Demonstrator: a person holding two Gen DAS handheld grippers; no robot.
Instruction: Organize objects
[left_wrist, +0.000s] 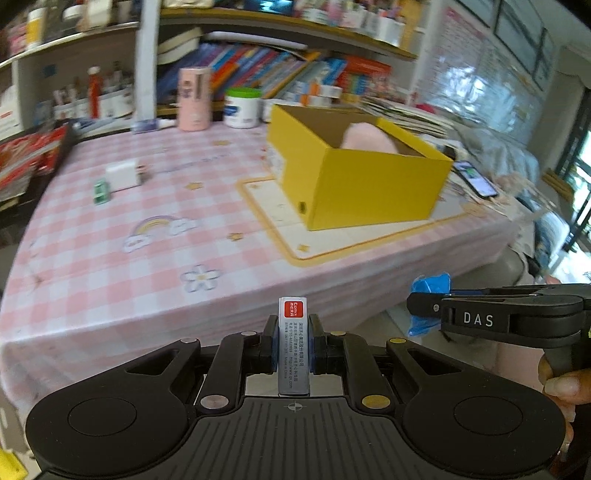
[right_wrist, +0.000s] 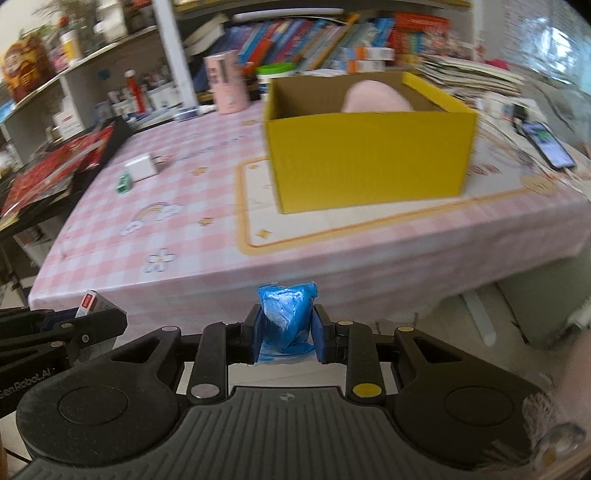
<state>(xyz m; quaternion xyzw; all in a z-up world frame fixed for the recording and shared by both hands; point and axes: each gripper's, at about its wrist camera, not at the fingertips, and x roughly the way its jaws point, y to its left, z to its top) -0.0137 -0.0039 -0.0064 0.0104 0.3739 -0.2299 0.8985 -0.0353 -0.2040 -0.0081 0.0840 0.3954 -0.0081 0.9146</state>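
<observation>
My left gripper (left_wrist: 293, 325) is shut on a thin silver box with a red label (left_wrist: 293, 343), held upright before the table's near edge. The right gripper (right_wrist: 287, 323) is shut on a crumpled blue plastic roll (right_wrist: 286, 317); in the left wrist view that roll (left_wrist: 430, 291) shows at the right gripper's tip. An open yellow cardboard box (right_wrist: 369, 155) stands on a cream mat on the pink checked tablecloth (right_wrist: 155, 236), with a pink soft thing (right_wrist: 376, 96) inside. A white charger (right_wrist: 142, 168) and a small green block (right_wrist: 123, 183) lie at the table's left.
A pink cylinder (right_wrist: 226, 81) and a green-lidded white jar (right_wrist: 275, 74) stand at the back by a row of books. Red packets in a black tray (right_wrist: 59, 166) sit at the left. A phone (right_wrist: 546, 144) lies right of the box. Shelves rise behind.
</observation>
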